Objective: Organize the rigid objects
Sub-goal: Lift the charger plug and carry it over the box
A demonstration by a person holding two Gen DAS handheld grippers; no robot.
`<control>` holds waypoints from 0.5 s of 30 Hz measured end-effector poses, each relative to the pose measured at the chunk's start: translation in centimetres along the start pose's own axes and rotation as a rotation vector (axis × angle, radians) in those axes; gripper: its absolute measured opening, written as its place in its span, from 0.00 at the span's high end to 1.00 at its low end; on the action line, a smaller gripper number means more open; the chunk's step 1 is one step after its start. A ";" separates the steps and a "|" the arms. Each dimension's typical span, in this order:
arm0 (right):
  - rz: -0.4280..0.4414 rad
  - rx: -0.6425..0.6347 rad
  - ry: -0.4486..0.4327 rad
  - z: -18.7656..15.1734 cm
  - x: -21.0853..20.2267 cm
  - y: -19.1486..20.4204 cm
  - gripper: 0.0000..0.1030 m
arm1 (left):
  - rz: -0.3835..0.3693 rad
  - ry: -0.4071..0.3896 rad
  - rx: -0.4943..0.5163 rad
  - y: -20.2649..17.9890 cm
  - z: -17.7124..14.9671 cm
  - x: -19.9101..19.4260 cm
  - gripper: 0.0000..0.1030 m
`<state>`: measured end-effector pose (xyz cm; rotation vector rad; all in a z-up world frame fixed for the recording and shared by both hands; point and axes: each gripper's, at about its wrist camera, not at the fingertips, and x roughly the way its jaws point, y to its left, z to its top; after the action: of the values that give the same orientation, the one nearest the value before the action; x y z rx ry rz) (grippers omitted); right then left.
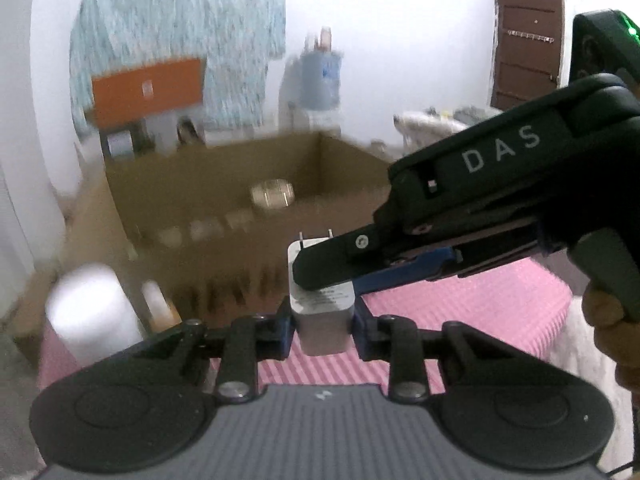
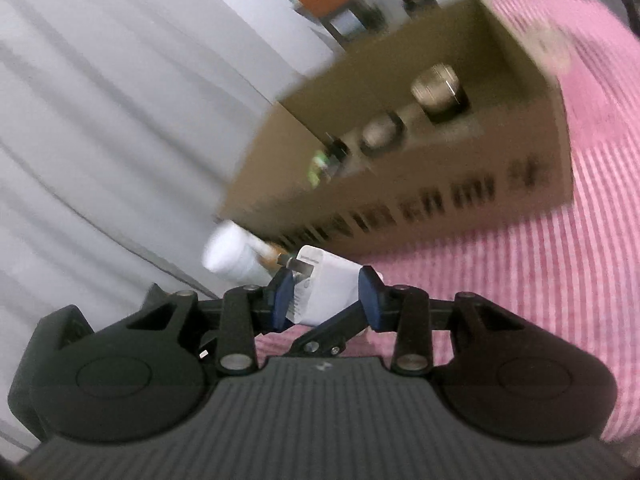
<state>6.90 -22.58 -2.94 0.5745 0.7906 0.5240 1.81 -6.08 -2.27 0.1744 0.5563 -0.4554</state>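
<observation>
A white plug adapter (image 1: 322, 320) with two metal prongs on its far end is clamped between my left gripper's (image 1: 322, 326) blue pads. My right gripper (image 1: 332, 268) reaches in from the right and its fingers close on the adapter's upper part. In the right wrist view the same adapter (image 2: 326, 288) sits between my right gripper's (image 2: 325, 296) pads, with the left gripper's finger beneath it. An open cardboard box (image 1: 248, 184) stands just beyond, holding a round tin (image 1: 273, 193) and several small items.
A pink striped cloth (image 1: 460, 312) covers the surface. A white cylinder (image 1: 92, 312) and a small bottle (image 1: 158, 304) stand left of the box's near wall. The box (image 2: 420, 168) shows tilted in the right wrist view. Behind are an orange box, a patterned curtain and a brown door.
</observation>
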 end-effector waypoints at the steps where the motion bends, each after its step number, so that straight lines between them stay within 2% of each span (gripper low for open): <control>1: 0.012 -0.024 -0.020 0.7 -0.4 0.6 0.65 | 0.013 -0.021 0.007 0.1 1.1 -0.4 0.71; 4: 0.038 -0.094 -0.069 3.2 -1.4 2.2 0.64 | 0.025 -0.051 -0.004 0.7 4.0 -0.7 0.71; 7: 0.056 -0.141 -0.085 6.1 -1.5 2.9 0.64 | 0.036 -0.043 -0.021 1.7 7.0 0.1 0.71; 12: 0.044 -0.160 -0.056 11.4 0.7 2.4 0.64 | 0.025 0.038 -0.103 3.8 10.7 4.1 0.71; 15: 0.024 -0.117 0.007 14.1 3.1 0.9 0.64 | 0.045 0.122 -0.125 5.0 11.6 7.1 0.71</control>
<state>19.42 -23.90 4.14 0.4749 0.7554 0.5911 14.91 -7.48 3.79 0.0953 0.6968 -0.3661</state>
